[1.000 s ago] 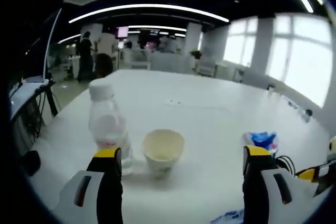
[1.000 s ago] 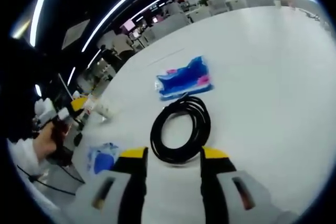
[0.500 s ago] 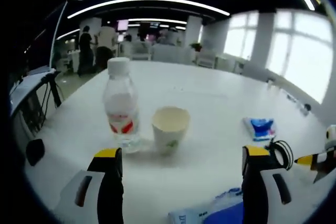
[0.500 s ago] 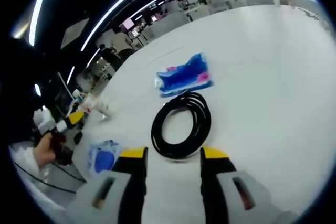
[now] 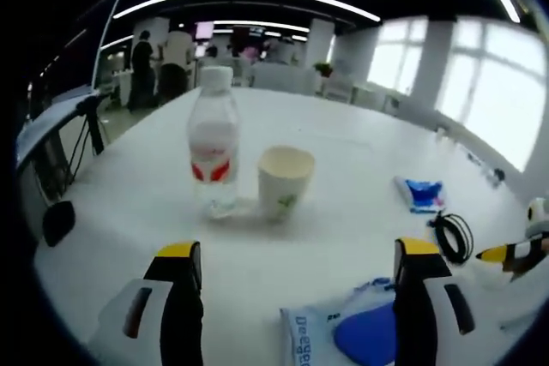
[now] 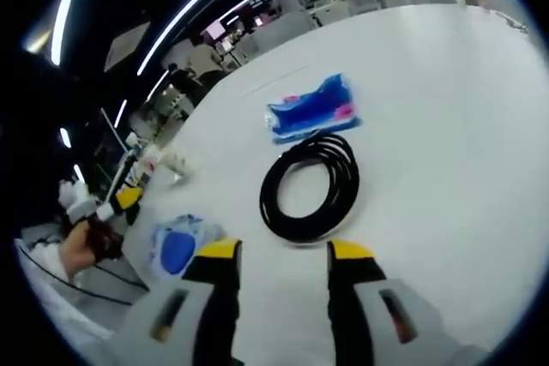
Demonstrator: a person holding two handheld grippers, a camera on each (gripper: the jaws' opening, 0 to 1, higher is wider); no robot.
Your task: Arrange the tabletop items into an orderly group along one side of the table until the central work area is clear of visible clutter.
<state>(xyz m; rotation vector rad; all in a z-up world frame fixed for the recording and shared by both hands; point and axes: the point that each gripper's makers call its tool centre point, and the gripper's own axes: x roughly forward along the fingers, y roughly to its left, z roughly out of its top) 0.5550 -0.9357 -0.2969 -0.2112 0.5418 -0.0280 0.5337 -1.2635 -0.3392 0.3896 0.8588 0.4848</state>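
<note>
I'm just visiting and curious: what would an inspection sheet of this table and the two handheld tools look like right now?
Surface: white table, large, mostly bare.
Job's things: water bottle upright beside paper cup; blue packet lying flat beyond the cable coil; blue-and-white pouch near the table edge.
Clutter: nothing seen beyond those items.
Grippers: left gripper open, holding nothing; right gripper open, just short of the coil.
Cables: black cable coil, lying flat.
Surroundings: open office, ceiling light strips, bright windows, people standing far off.
</note>
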